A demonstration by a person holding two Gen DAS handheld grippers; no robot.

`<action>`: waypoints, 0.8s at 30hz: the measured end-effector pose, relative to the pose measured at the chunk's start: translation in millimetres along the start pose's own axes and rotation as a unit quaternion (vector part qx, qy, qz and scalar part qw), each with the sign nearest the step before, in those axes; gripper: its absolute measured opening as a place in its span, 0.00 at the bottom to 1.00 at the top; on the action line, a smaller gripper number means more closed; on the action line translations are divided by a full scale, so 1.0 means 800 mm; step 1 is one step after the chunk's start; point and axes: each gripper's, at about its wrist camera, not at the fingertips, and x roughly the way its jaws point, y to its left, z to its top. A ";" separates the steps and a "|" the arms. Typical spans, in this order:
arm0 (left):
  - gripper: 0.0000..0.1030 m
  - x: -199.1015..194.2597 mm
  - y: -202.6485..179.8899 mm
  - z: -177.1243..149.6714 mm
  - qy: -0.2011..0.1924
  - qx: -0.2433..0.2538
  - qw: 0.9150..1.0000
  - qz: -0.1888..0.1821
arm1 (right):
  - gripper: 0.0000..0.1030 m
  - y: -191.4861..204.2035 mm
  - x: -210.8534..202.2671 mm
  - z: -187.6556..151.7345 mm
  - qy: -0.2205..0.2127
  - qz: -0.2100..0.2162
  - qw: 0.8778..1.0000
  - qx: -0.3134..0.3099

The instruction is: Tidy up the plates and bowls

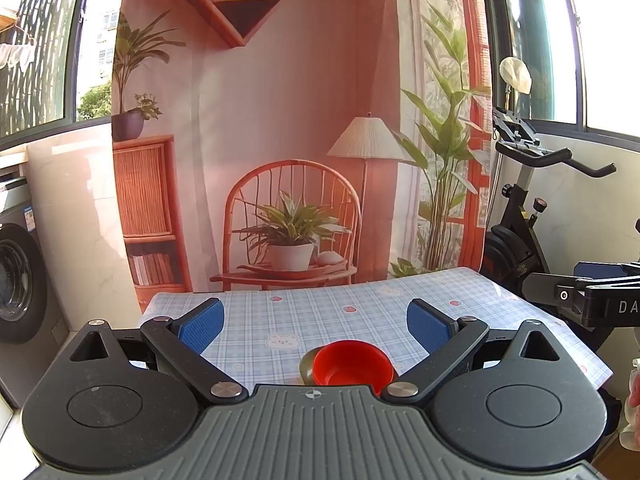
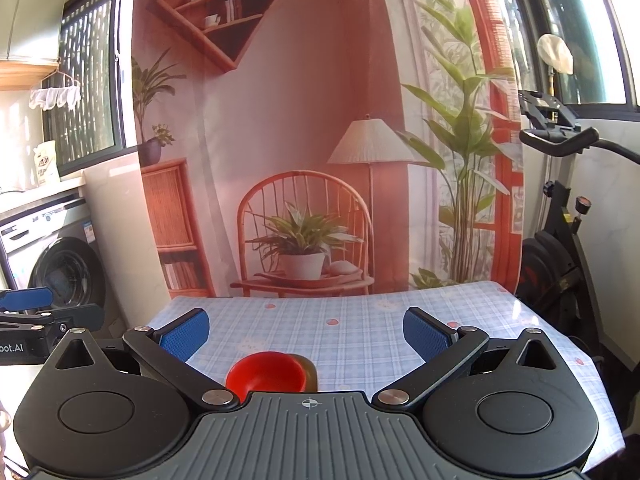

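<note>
Left tool (image 1: 314, 322) and right tool (image 2: 306, 330): black linkage arms, silver pivot screws, blue textured pads (image 1: 202, 325), grey ribbed housing with crosshair mark, two round black discs.

Bright daylight from blown-out windows (image 1: 608, 32), glare on tablecloth (image 2: 520, 312), sharp focus, fisheye-bent edges
</note>
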 end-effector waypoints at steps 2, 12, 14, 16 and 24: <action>0.96 0.000 -0.001 0.000 0.000 0.001 1.000 0.000 | 1.00 0.000 0.001 0.001 0.000 0.000 1.000 0.000; 0.96 0.001 -0.001 0.002 -0.001 0.001 1.000 -0.001 | 1.00 -0.001 0.001 0.001 0.000 0.000 1.000 0.001; 0.96 0.000 -0.002 0.002 -0.001 0.001 1.000 -0.001 | 1.00 -0.002 0.001 0.001 0.000 -0.001 1.000 0.001; 0.96 0.000 -0.002 0.001 -0.001 0.001 1.000 -0.001 | 1.00 -0.002 0.002 0.001 -0.001 -0.001 1.000 0.001; 0.96 0.000 0.000 0.003 -0.001 0.001 1.000 -0.003 | 1.00 -0.001 0.002 0.000 -0.001 -0.001 1.000 0.001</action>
